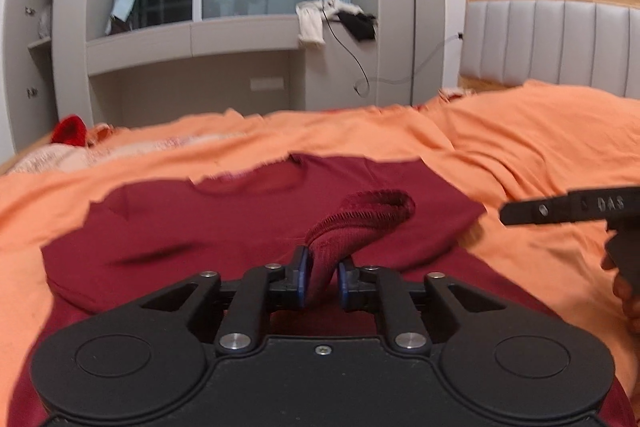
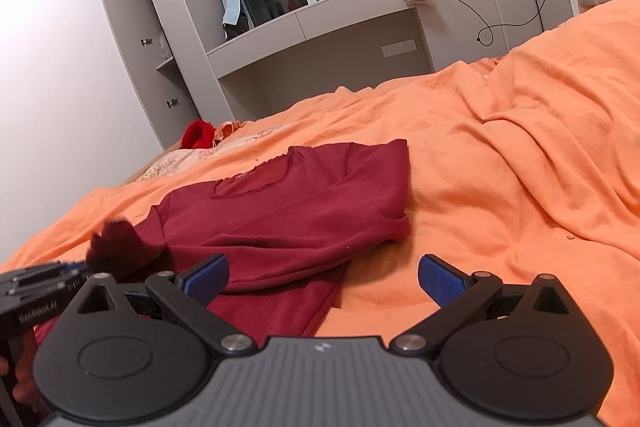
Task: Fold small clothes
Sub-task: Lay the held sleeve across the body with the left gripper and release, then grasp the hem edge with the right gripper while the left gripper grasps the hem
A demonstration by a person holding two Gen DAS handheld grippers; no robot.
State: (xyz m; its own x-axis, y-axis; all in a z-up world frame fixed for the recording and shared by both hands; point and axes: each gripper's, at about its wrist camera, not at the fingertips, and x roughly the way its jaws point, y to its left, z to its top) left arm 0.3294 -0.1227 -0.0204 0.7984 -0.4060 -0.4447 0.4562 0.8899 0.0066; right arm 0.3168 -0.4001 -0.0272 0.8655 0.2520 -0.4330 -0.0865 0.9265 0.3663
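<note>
A small dark red shirt (image 1: 224, 223) lies flat on the orange bed cover (image 1: 520, 147), neckline away from me; it also shows in the right wrist view (image 2: 304, 211). My left gripper (image 1: 323, 277) is shut on the ribbed cuff of a sleeve (image 1: 360, 223) and holds it lifted over the shirt body. In the right wrist view the lifted cuff (image 2: 116, 243) shows at the left. My right gripper (image 2: 322, 277) is open and empty, low over the shirt's lower right edge. Its finger (image 1: 568, 211) enters the left wrist view from the right.
A bright red item (image 2: 197, 134) lies at the far edge of the bed. Grey cabinets and a window ledge (image 2: 320, 15) with white and black clothes stand beyond. A padded headboard (image 1: 560, 43) is at the right. The bed cover is rumpled at the right.
</note>
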